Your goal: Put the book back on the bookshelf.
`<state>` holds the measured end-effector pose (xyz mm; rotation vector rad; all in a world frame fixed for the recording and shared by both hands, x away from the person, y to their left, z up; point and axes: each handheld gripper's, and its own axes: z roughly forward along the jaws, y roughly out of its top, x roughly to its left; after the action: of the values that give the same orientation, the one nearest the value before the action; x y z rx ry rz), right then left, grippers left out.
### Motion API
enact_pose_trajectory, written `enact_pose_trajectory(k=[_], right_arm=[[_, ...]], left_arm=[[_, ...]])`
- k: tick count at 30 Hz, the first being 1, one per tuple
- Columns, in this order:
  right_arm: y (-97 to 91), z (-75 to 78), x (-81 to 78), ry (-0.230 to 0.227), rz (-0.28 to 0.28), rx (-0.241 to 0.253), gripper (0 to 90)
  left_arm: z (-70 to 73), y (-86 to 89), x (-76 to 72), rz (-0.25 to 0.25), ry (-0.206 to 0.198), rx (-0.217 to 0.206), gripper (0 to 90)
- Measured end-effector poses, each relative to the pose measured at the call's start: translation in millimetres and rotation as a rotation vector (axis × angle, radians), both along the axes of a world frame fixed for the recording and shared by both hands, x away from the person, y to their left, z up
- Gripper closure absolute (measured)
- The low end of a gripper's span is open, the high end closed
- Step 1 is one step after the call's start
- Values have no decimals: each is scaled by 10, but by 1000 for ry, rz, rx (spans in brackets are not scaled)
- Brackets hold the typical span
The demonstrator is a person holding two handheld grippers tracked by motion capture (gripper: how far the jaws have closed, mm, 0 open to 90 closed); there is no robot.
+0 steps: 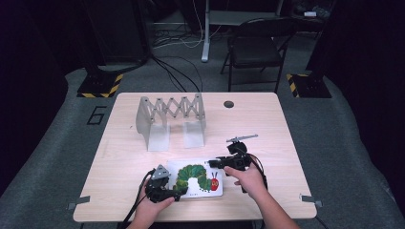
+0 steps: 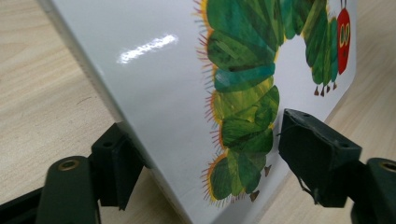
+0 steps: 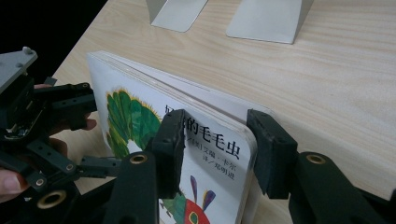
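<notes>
A: Hands at the near edge first. The left gripper (image 1: 177,193), black with a grey three-cornered plate on top, sits at the near left corner of the glossy white board book with the green caterpillar on its cover (image 1: 197,177). In the left gripper view the book's corner stands between its jaws, one pad behind the book's edge, the other beside the cover with a sliver of gap visible.

B: So no grip there?

A: The jaws are partly open and I see no firm pinch; the pads do not clearly press.

B: And the right gripper (image 1: 211,163)?

A: It comes in from the book's right side. In the right gripper view its two black jaws clamp the book's thickness at the corner nearest that camera, one pad on the cover beside the printed title, the other on the back. That end is tilted up off the light wooden table (image 1: 267,124).

B: Where does the book lie?

A: Near the front edge, about the middle, between the two hands.

B: Beyond it?

A: A grey metal expanding book rack with crossed lattice bars (image 1: 171,114), standing well apart towards the far side. Past the table, a black folding chair (image 1: 255,47) on the grey floor.
</notes>
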<state>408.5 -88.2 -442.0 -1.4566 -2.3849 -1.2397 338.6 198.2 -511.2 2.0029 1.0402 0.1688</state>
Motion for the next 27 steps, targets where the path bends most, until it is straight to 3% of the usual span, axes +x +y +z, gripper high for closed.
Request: enact_pose_trajectory(k=[5, 16, 27], right_arm=[[3, 17, -6, -2, 10, -1, 576], [77, 154, -31, -32, 39, 9, 552], [140, 265, -43, -74, 64, 23, 500]], left_arm=[[35, 41, 30, 19, 18, -21, 313], [138, 106, 68, 34, -38, 40, 356], [209, 162, 97, 63, -66, 54, 438]])
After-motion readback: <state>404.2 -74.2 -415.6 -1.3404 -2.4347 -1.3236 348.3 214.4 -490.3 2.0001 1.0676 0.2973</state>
